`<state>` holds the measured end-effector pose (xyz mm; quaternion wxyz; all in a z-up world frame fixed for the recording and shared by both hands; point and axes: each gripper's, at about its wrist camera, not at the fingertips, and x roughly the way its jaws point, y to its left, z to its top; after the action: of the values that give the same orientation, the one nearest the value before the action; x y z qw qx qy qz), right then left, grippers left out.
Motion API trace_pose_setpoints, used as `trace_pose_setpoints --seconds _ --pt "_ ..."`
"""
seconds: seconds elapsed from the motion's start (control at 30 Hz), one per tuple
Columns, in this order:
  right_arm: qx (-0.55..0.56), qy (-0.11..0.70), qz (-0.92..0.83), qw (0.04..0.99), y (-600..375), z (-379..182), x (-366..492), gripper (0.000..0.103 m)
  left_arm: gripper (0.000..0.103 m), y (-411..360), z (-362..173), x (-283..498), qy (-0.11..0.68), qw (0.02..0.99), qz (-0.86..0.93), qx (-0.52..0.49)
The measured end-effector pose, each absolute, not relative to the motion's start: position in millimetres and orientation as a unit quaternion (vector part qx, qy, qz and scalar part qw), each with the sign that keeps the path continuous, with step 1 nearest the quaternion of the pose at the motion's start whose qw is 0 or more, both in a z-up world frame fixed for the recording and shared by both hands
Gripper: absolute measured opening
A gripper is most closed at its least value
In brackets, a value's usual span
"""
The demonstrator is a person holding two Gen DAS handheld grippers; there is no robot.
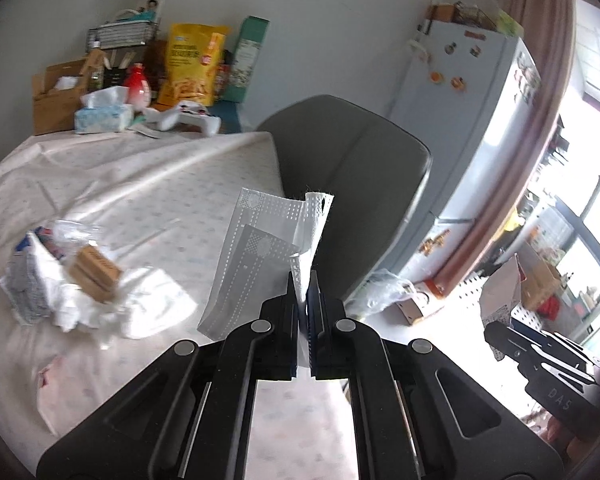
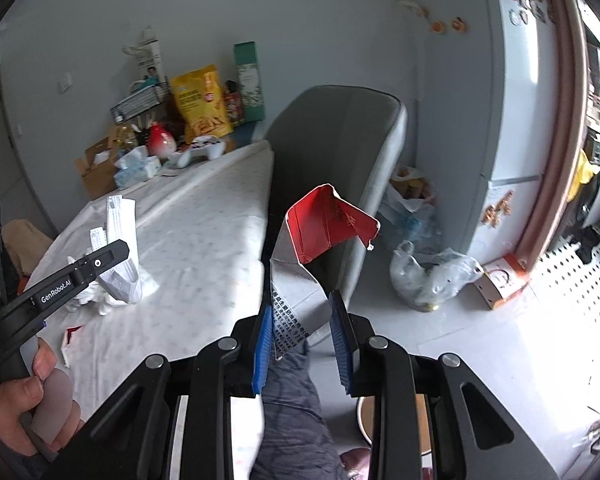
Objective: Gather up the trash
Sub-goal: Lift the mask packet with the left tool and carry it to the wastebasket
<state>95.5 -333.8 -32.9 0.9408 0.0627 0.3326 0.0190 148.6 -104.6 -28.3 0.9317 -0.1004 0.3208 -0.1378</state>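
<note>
My left gripper (image 1: 303,284) is shut on a white perforated paper wrapper (image 1: 256,248), which stands up from the jaws above the table's right edge. My right gripper (image 2: 304,316) is shut on a flattened grey and red carton (image 2: 324,232), held in the air past the table edge in front of the chair. Each view shows the other tool: the right gripper (image 1: 496,334) with its carton (image 1: 500,292) at the right, and the left gripper (image 2: 114,254) with the wrapper (image 2: 120,240) at the left, a hand (image 2: 20,400) on its handle. A trash pile (image 1: 60,280) lies on the table.
The table (image 1: 140,184) has a pale cloth. At its far end stand a yellow snack bag (image 1: 192,64), a tissue box (image 1: 102,114) and a game controller (image 1: 184,116). A grey chair (image 2: 340,140), a fridge (image 2: 500,120) and plastic bags (image 2: 428,276) are at the right. A red scrap (image 2: 70,334) lies near the table's edge.
</note>
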Motion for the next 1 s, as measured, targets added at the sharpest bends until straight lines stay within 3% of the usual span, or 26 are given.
trace_pose_setpoints --seconds 0.9,0.93,1.0 --pt "0.13 0.409 -0.046 0.902 -435.4 -141.9 101.8 0.028 0.005 -228.2 -83.2 177.4 0.393 0.894 -0.214 -0.036" --pt "0.132 0.413 -0.047 0.9 -439.1 -147.2 104.4 0.029 0.005 -232.1 -86.3 178.7 0.397 0.892 -0.215 -0.034" --pt "0.128 0.412 -0.069 0.9 -446.9 -157.7 107.9 0.045 0.005 -239.1 -90.5 180.4 0.403 0.888 -0.219 -0.031"
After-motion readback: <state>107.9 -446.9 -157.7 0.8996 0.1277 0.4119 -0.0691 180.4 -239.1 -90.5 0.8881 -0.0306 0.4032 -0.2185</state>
